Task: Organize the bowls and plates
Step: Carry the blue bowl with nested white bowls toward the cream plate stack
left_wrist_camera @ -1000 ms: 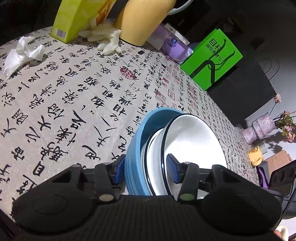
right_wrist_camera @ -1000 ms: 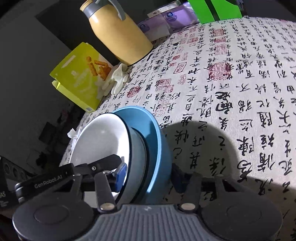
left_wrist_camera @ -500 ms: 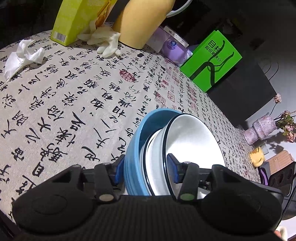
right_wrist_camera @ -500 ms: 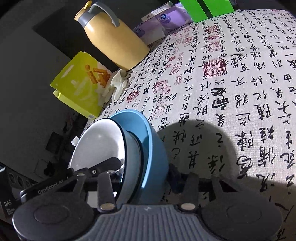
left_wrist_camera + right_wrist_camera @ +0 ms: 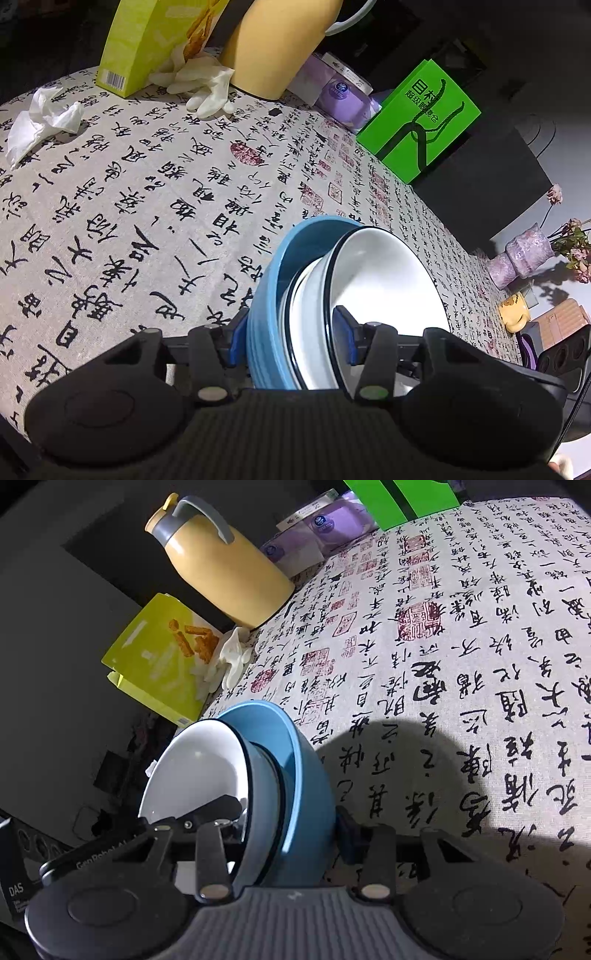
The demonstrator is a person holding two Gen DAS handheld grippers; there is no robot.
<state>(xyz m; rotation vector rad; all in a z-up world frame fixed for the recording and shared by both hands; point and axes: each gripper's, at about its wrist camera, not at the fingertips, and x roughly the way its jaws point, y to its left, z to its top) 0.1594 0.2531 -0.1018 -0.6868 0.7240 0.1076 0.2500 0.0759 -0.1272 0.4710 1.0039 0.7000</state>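
Two grippers, my left [image 5: 291, 338] and right [image 5: 288, 834], each have jaws half-open, clamped across the nested stack: blue bowl [image 5: 266, 295] outermost, white bowl [image 5: 388, 280] innermost, tilted above the desk [image 5: 147, 206]. Step: carrying. Next, I judge, level it and lower it onto the desk.

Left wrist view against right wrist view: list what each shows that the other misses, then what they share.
Only the left wrist view shows the crumpled tissue, the vase of flowers and the yellow mug. Only the right wrist view shows the yellow jug's grey lid and handle and the stack's shadow on the tablecloth. Both show the stack of bowls, blue outside and white inside, clamped by a hand-held gripper on each side, plus the snack box, white glove and green box.
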